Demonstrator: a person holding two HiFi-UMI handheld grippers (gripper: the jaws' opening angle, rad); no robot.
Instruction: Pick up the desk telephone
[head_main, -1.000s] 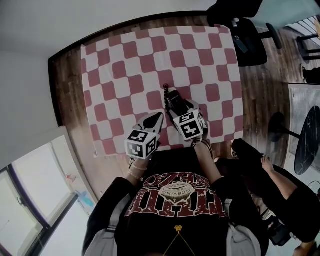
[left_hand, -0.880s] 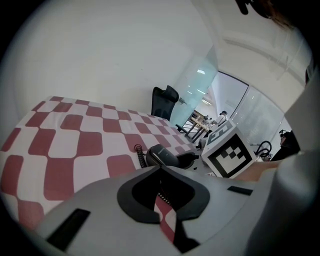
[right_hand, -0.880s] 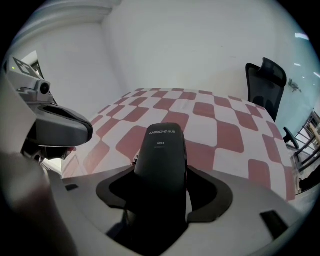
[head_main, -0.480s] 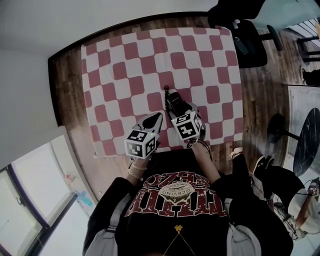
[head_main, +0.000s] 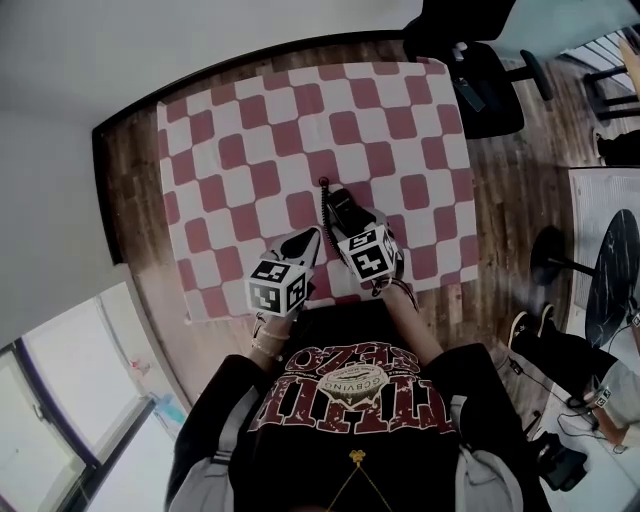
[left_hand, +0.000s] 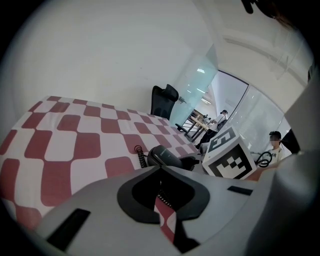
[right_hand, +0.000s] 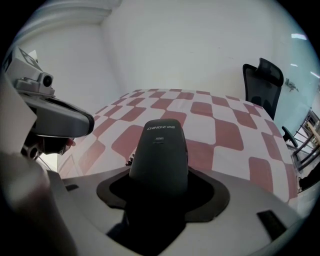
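Work surface: one wooden desk (head_main: 128, 170) against a white wall, covered by one red-and-white checked cloth (head_main: 250, 130). One black office chair (head_main: 470, 70) stands at the far right corner, well ahead of my fingers.

Item count on the cloth: one desk telephone (right_hand: 160, 145), black, with one coiled cord (left_hand: 140, 156). Grippers: two.

Right gripper (head_main: 350, 222): my fingers are clamped on the desk telephone, one on each side of its near end. The body of the telephone runs straight ahead from between these fingers, with a printed label facing up. I cannot tell whether it is clear of the cloth.

Left gripper (left_hand: 160, 169): my fingers are pressed together at the tips, with nothing between them. Only checked cloth shows through the slot behind the tips. They hang over the near part of the cloth. From these fingers the desk telephone lies just ahead and to the right, near but apart. The coiled cord sits just left of the telephone's far end, ahead of the left fingers.
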